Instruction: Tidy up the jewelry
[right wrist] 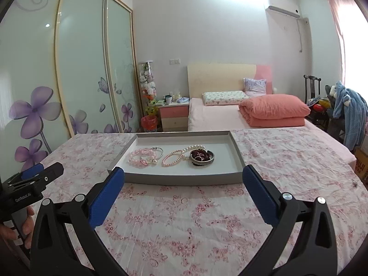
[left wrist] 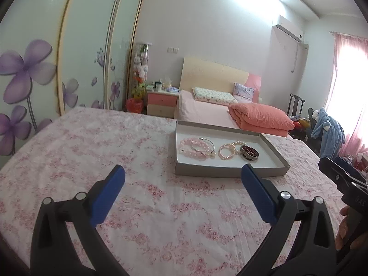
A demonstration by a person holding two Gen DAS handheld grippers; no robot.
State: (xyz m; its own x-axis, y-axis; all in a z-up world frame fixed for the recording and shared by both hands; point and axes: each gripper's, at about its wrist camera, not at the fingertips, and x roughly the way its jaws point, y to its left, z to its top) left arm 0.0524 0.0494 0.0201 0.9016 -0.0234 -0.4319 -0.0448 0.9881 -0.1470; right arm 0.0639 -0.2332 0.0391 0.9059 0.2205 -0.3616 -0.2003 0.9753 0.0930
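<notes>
Jewelry sits gathered inside the shallow grey tray [right wrist: 184, 179] on the flowered tabletop [right wrist: 184, 218] — pink bead bracelets [right wrist: 140, 157] and a silver bangle [right wrist: 158, 153] at about ten o'clock of the tray floor, a pearl bracelet [right wrist: 172, 159] near its centre, a small dark dish [right wrist: 202, 157] of red beads and rings at two o'clock. Nothing lies loose on the cloth, so by my reading the sorting is done or nearly so. Both tools are empty: the left hand-held gripper [left wrist: 182, 174] and the right hand-held gripper [right wrist: 184, 174] each stand with jaws spread wide, short of the tray's near wall and touching nothing.

If any piece still needs tidying — the pearl strand overlaps the dish rim — come in low over the near wall, pinch one strand only, and lift straight up so the beads do not drag the dish along. The tray looks light; a nudge to its wall would likely slide it.
</notes>
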